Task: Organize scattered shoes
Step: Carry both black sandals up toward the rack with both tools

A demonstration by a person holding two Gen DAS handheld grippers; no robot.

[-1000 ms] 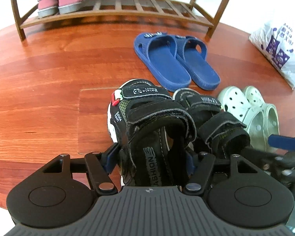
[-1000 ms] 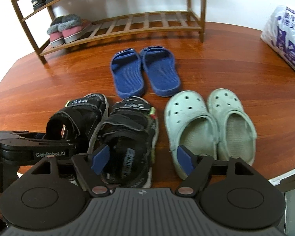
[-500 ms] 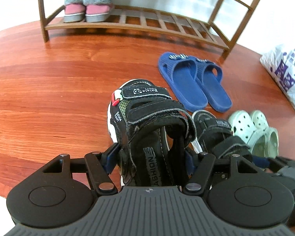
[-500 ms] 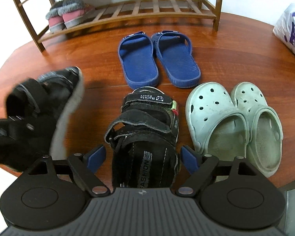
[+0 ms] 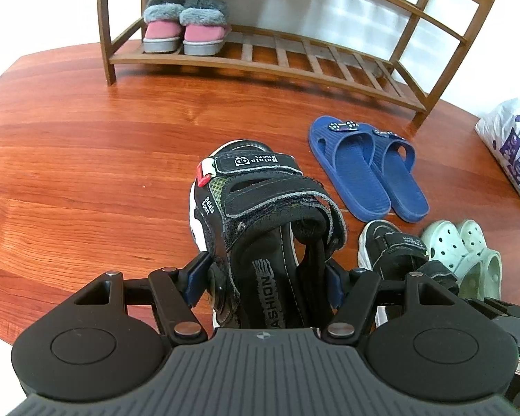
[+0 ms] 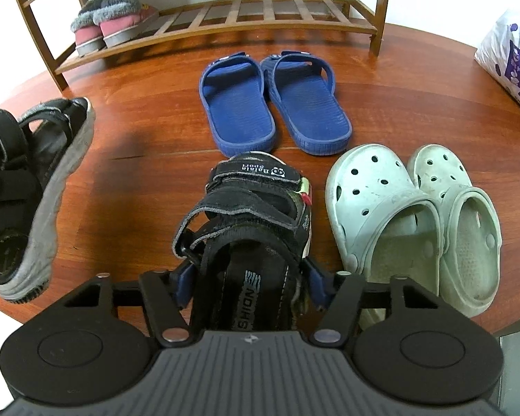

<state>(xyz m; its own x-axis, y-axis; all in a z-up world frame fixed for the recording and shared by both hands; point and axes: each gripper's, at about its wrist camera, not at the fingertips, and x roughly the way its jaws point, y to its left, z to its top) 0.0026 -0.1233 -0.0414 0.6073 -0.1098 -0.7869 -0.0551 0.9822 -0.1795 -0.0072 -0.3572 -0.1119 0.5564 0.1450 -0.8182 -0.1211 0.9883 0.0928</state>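
At the left, the left gripper (image 5: pixel 261 279) clamps one black sandal (image 5: pixel 260 208) by its heel, lifted off the wooden floor (image 5: pixel 86 173). Centre, the right gripper (image 6: pixel 248 279) has just closed on the other sandal (image 6: pixel 249 215), which rests on the floor. Right of it sit pale green clogs (image 6: pixel 412 222); blue slides (image 6: pixel 274 104) lie ahead, before the shoe rack (image 6: pixel 267 14).

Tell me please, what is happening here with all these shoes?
A person is tidying shoes with two handheld grippers. The left gripper holds one black sport sandal lifted off the wooden floor. The right gripper has just closed its jaws on the other black sandal, which is not lifted yet. The blue slides and pale green clogs wait on the floor before the shoe rack, where pink fur-lined slippers already sit.
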